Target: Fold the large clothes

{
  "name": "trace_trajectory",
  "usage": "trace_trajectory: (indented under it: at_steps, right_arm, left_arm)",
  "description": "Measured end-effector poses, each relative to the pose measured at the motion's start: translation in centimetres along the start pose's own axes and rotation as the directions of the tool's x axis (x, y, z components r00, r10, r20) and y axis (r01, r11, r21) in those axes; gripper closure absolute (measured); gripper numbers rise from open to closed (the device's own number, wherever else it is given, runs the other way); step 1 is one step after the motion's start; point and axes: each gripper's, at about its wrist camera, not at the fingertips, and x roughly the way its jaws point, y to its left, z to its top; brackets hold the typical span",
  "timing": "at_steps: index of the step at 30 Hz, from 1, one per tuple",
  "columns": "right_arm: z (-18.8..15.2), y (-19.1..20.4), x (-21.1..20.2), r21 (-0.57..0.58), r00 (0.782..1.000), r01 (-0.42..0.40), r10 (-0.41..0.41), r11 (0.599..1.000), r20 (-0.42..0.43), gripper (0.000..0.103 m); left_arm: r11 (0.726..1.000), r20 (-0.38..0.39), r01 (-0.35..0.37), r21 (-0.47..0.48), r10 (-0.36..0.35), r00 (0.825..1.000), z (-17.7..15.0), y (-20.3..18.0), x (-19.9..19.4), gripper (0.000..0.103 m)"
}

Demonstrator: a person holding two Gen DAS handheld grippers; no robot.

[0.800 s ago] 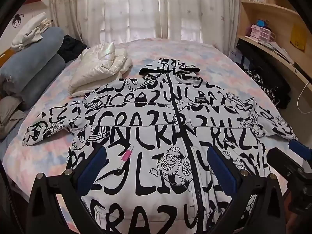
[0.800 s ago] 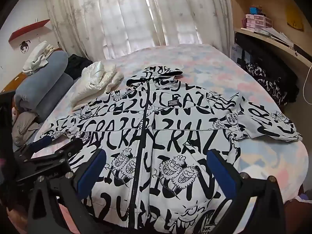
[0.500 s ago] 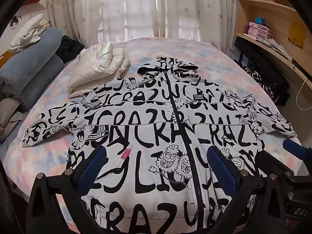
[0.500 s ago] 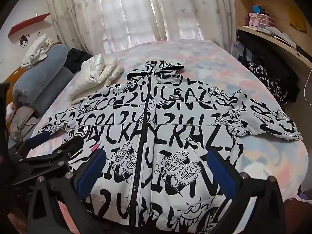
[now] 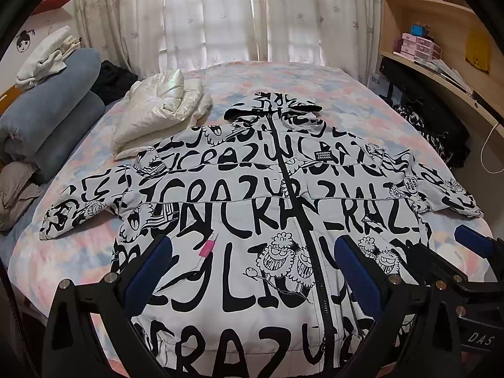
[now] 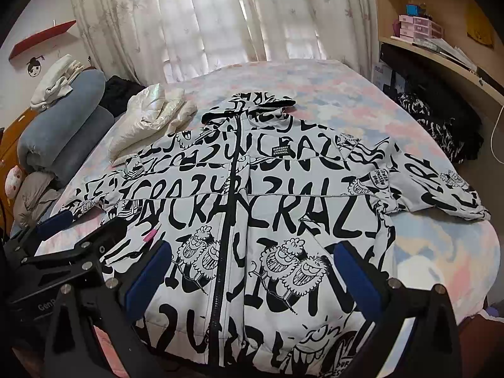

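Note:
A large white hooded jacket [image 5: 239, 220] [image 6: 277, 208] with bold black lettering and cartoon prints lies flat on the bed, zipped, front up, hood at the far end and both sleeves spread sideways. My left gripper [image 5: 252, 252] hovers open over the jacket's lower left half, nothing between its blue pads. My right gripper [image 6: 252, 252] hovers open over the lower right half, also holding nothing. Each gripper shows at the edge of the other's view: the right gripper [image 5: 466, 252] at the right, the left gripper [image 6: 72, 236] at the left.
A folded cream puffer jacket [image 5: 163, 107] lies by the left shoulder. Rolled grey bedding [image 5: 53, 119] and clothes pile at the bed's left side. A desk with shelves [image 5: 441, 72] and dark clothes [image 6: 441, 126] stand at the right. Curtains [image 5: 220, 15] hang behind the pastel bedsheet [image 5: 346, 94].
Both grippers have drawn back slightly and tilted, so the jacket sits a little lower in each view. The jacket itself has not moved; both grippers stay open.

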Motion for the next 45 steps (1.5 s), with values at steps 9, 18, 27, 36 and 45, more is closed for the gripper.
trace_trajectory:
  at_steps: [9, 18, 27, 36, 45]
  right_arm:
    - [-0.3, -0.2, 0.5, 0.01, 1.0, -0.008, 0.008, 1.0, -0.012, 0.0]
    - [-0.5, -0.1, 0.6, 0.018, 1.0, -0.012, 0.012, 1.0, -0.016, 0.0]
    - [-0.7, -0.2, 0.8, 0.024, 1.0, -0.016, 0.017, 1.0, -0.02, 0.0]
    - [-0.8, -0.3, 0.8, 0.024, 1.0, -0.017, 0.018, 1.0, -0.018, 0.0]
    - [-0.9, -0.3, 0.9, 0.027, 1.0, -0.019, 0.02, 0.999, -0.02, 0.0]
  left_arm:
    - [1.0, -0.008, -0.001, -0.003, 0.001, 1.0, -0.4, 0.1, 0.3, 0.002]
    - [1.0, -0.015, -0.002, -0.004, 0.002, 1.0, -0.9, 0.3, 0.4, 0.002]
    - [1.0, -0.025, -0.007, -0.004, 0.007, 1.0, -1.6, 0.3, 0.4, 0.003]
    - [1.0, -0.033, -0.011, -0.004, 0.011, 0.999, -1.5, 0.0, 0.4, 0.003]
    - [1.0, -0.039, -0.008, -0.004, 0.008, 0.999, -1.6, 0.0, 0.5, 0.003]
